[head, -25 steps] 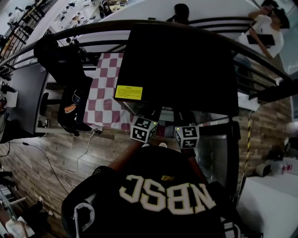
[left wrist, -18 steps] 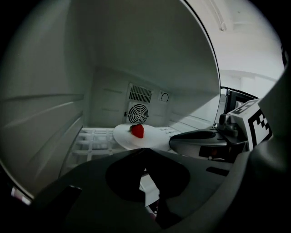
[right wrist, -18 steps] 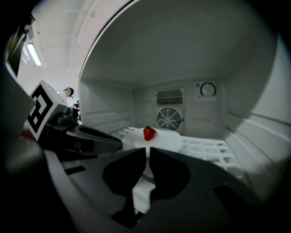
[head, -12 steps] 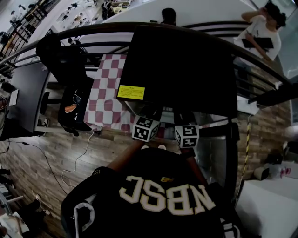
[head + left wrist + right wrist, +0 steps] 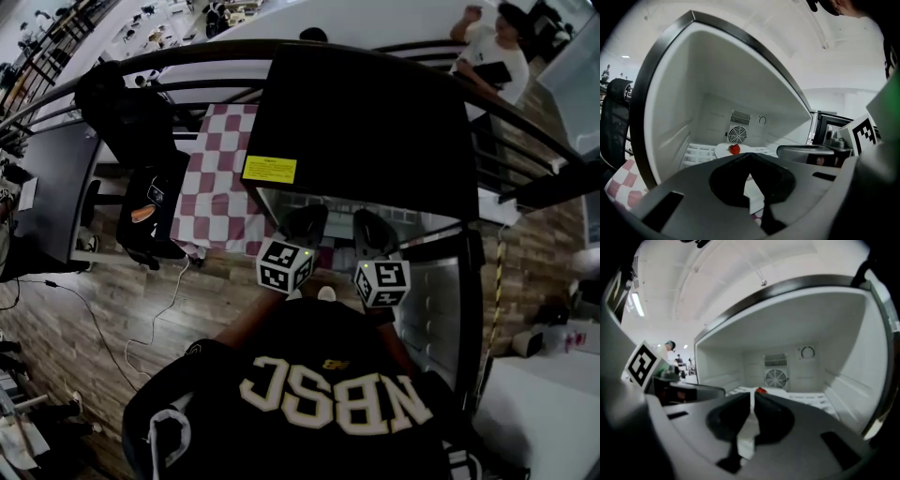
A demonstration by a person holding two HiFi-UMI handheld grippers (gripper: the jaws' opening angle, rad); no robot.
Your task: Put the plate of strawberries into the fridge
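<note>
Legible only as "NBSC", upside down in large pale letters across the person's black shirt [image 5: 309,330]; too small to read on the yellow label [image 5: 269,170] at the near left corner atop the fridge [image 5: 375,122].

Fridge [image 5: 689,93] interior lies open, only the plate [image 5: 723,151] far back on its shelf [image 5: 698,153].

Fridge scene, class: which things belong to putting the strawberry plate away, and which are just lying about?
Job: fridge, plate, strawberry, left gripper, right gripper, both shut and empty.
Lying about: checked cloth, floor cable.
</note>
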